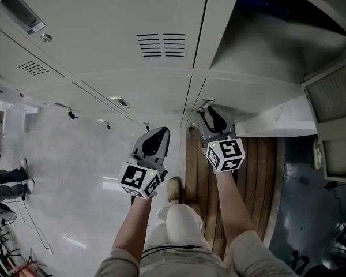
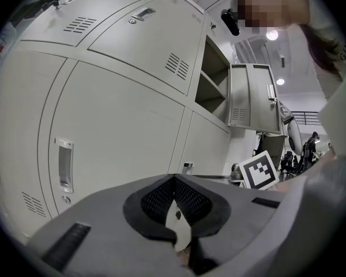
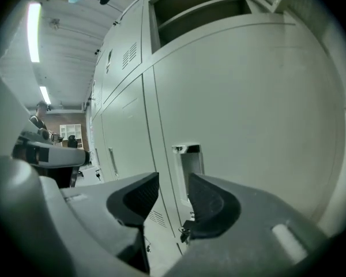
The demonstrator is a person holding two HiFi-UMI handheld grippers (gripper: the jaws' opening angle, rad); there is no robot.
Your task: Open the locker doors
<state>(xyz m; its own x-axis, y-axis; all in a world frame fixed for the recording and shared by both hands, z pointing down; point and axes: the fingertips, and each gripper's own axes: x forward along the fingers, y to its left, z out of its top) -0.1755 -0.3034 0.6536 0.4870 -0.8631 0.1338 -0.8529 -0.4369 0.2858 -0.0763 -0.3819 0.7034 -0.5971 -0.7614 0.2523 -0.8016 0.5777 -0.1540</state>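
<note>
Head view: from the person's head, facing steeply down the front of the lockers [image 1: 104, 33] to the floor [image 1: 75, 178]. The left gripper [image 1: 160, 135] and right gripper [image 1: 207, 113] sit mid-frame, fairly near.
Left gripper view: rides on the left gripper, low, looking along its jaws and up the locker fronts, which are close by.
Right gripper view: rides on the right gripper, low and very near one lower door, with its handle [image 3: 190, 165] just past the jaws.
Shared: all three take in the open compartment [image 1: 265, 39]. The left gripper view also catches the right gripper's marker cube [image 2: 259, 169] and what may be the same handle.
</note>
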